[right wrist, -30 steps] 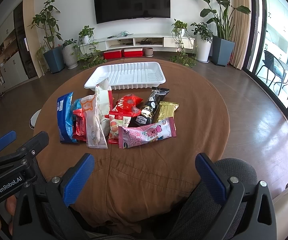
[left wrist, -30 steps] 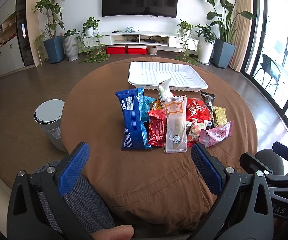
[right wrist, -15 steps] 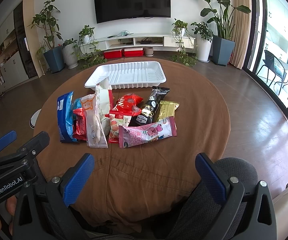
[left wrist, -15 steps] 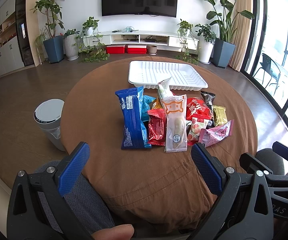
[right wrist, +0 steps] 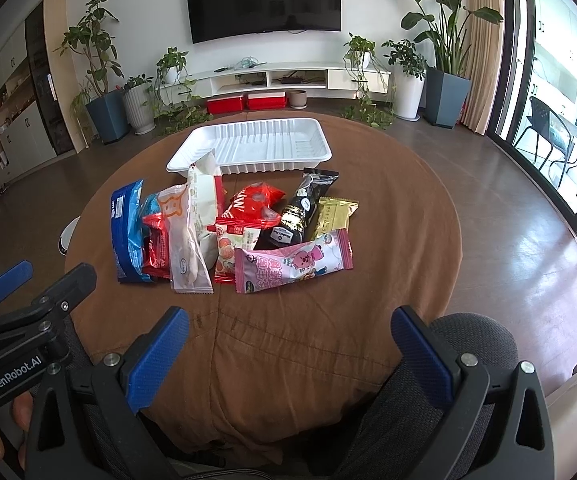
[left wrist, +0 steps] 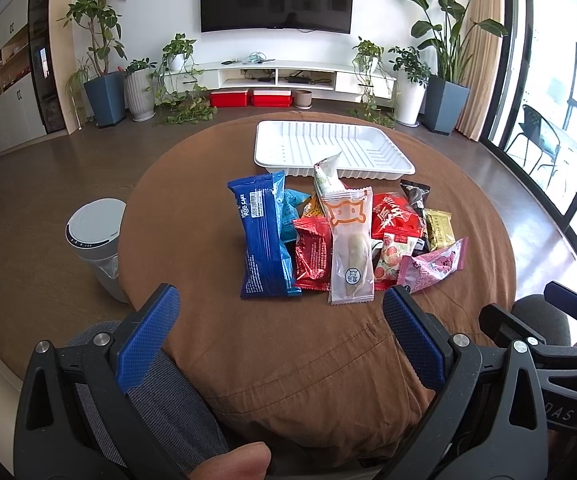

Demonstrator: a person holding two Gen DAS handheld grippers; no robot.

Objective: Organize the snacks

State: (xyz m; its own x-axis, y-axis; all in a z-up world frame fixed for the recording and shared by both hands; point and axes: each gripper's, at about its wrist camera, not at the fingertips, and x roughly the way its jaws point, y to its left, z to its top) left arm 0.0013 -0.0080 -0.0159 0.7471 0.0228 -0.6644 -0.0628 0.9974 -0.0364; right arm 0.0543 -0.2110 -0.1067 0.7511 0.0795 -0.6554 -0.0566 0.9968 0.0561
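A heap of snack packets lies mid-table on the brown cloth: a blue roll-cake pack (left wrist: 263, 236), a red pack (left wrist: 312, 254), a clear white pack with an orange cat face (left wrist: 350, 248), a pink pack (left wrist: 434, 266) (right wrist: 292, 266), a gold pack (right wrist: 334, 214) and a black pack (right wrist: 302, 210). An empty white tray (left wrist: 398, 166) (right wrist: 184, 160) sits behind the heap. My left gripper (left wrist: 280, 334) is open and empty near the table's front edge. My right gripper (right wrist: 288, 354) is open and empty, also short of the heap.
The round table (left wrist: 192, 208) drops off at its front edge near both grippers. A grey bin (left wrist: 95, 240) stands on the floor to the left. A dark chair back (right wrist: 472, 336) is at the lower right. Potted plants and a TV unit line the far wall.
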